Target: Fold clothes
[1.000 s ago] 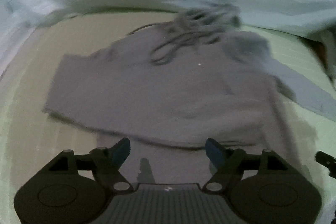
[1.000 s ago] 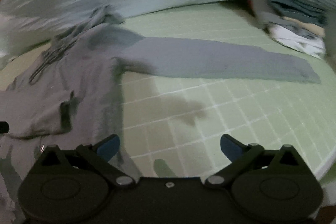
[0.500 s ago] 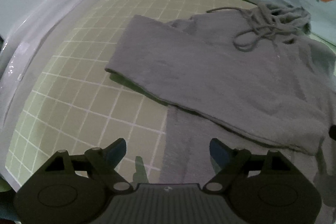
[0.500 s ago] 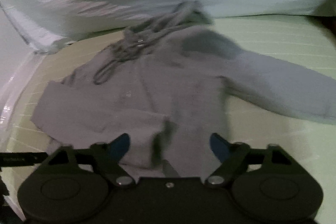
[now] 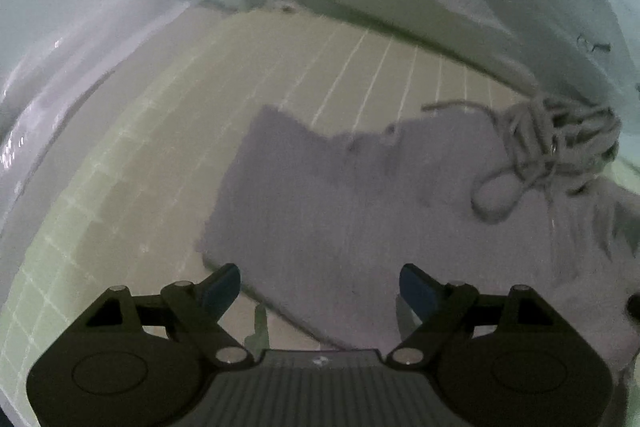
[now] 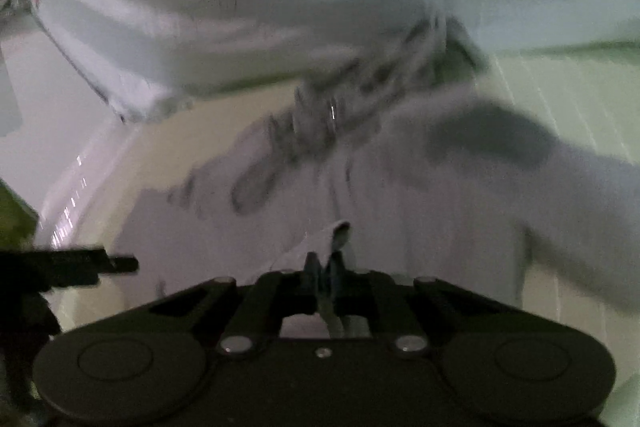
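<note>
Pinching a fold of the grey knit hooded sweatshirt (image 6: pixel 420 227), the right gripper (image 6: pixel 325 277) has its jaws pressed together on the cloth, a small peak of fabric standing up just beyond them. The left gripper (image 5: pixel 320 287) hangs with its jaws spread wide, 2 blue-tipped fingers (image 5: pixel 222 287) apart over the garment's folded edge, touching nothing.

That sweatshirt lies flat on the pale green bed sheet with a white grid pattern (image 5: pixel 120 187). Its tangled grey drawstring cord (image 5: pixel 552 155) is heaped at the hood end, against a rumpled pale blue quilt printed with small orange carrots (image 6: pixel 280 7) that borders the far side. 1 sleeve (image 6: pixel 580 195) runs off to the right and is cut off by the frame.

A dark part of the left gripper pokes in at the left edge of the right wrist view. That view is heavily blurred, so the hood's shape is hard to make out.
</note>
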A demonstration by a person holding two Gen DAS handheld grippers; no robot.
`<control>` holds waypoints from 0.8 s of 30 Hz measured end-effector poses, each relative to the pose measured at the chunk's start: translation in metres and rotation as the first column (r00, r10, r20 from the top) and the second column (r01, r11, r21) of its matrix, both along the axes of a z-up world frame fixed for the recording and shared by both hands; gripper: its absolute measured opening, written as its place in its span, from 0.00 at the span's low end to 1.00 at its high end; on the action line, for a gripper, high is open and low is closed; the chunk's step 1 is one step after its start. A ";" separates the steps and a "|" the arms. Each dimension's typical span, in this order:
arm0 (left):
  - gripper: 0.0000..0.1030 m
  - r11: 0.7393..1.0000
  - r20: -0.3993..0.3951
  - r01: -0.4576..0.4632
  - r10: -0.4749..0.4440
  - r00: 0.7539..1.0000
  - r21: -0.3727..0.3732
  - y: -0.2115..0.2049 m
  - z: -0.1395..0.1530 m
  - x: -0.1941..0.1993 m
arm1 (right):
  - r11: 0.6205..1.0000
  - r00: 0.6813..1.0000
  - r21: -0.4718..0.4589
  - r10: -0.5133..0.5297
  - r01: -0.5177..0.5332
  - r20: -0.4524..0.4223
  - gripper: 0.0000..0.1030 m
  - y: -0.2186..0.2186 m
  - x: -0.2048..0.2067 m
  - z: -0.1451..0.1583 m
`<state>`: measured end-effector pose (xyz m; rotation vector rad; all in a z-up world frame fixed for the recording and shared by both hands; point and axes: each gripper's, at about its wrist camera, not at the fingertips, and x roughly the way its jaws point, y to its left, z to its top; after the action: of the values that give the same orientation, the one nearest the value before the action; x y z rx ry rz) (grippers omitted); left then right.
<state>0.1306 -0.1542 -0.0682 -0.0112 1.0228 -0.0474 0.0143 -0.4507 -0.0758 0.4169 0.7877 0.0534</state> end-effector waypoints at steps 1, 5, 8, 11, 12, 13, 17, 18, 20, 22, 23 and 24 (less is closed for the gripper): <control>0.85 1.000 0.021 0.008 -0.008 1.000 0.017 0.000 0.003 0.000 | 1.000 1.000 0.009 0.005 -0.005 0.022 0.05 -0.003 0.004 0.009; 0.85 0.999 0.076 0.018 -0.021 0.997 0.045 0.003 0.009 0.000 | 0.999 0.993 -0.017 -0.039 0.042 0.115 0.05 -0.029 0.004 0.042; 0.85 0.999 0.093 -0.001 -0.003 0.996 0.045 0.007 0.011 0.004 | 0.985 0.974 -0.038 -0.159 0.167 0.162 0.05 -0.069 -0.001 0.061; 0.85 0.998 0.096 -0.014 0.008 0.995 0.056 0.006 0.011 0.012 | 0.921 0.927 -0.135 -0.348 0.366 0.140 0.05 -0.126 -0.010 0.064; 0.85 0.998 0.092 -0.009 0.004 0.996 0.060 0.004 0.009 0.014 | 0.881 0.900 -0.186 -0.419 0.435 0.118 0.06 -0.144 -0.013 0.061; 0.85 0.998 0.089 -0.004 -0.001 0.996 0.064 0.002 0.008 0.017 | 0.835 0.867 -0.238 -0.491 0.496 0.085 0.14 -0.159 -0.015 0.056; 0.85 0.998 0.070 0.025 -0.029 0.997 0.056 -0.010 0.003 0.024 | 0.744 0.782 -0.299 -0.623 0.597 0.012 0.47 -0.192 -0.030 0.033; 0.85 0.998 0.066 0.032 -0.036 0.997 0.054 -0.013 0.002 0.025 | 0.746 0.774 -0.266 -0.633 0.611 0.003 0.58 -0.194 -0.036 0.028; 0.85 0.998 0.057 0.047 -0.050 0.997 0.050 -0.018 0.000 0.029 | 0.746 0.758 -0.203 -0.652 0.634 -0.032 0.67 -0.195 -0.044 0.015; 0.85 0.998 0.045 0.063 -0.064 0.997 0.032 -0.023 -0.003 0.035 | 0.745 0.742 -0.150 -0.665 0.650 -0.085 0.67 -0.195 -0.047 -0.001; 0.85 0.997 0.038 0.071 -0.072 0.997 0.017 -0.025 -0.005 0.039 | 0.743 0.734 -0.125 -0.669 0.658 -0.114 0.67 -0.195 -0.049 -0.009; 0.85 0.997 0.032 0.081 -0.081 0.996 0.001 -0.027 -0.006 0.043 | 0.740 0.727 -0.101 -0.672 0.665 -0.138 0.67 -0.195 -0.050 -0.016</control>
<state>0.1740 -0.1817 -0.0742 0.0305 0.9909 -0.1214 -0.0358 -0.6459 -0.0915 0.6529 0.7595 -0.6934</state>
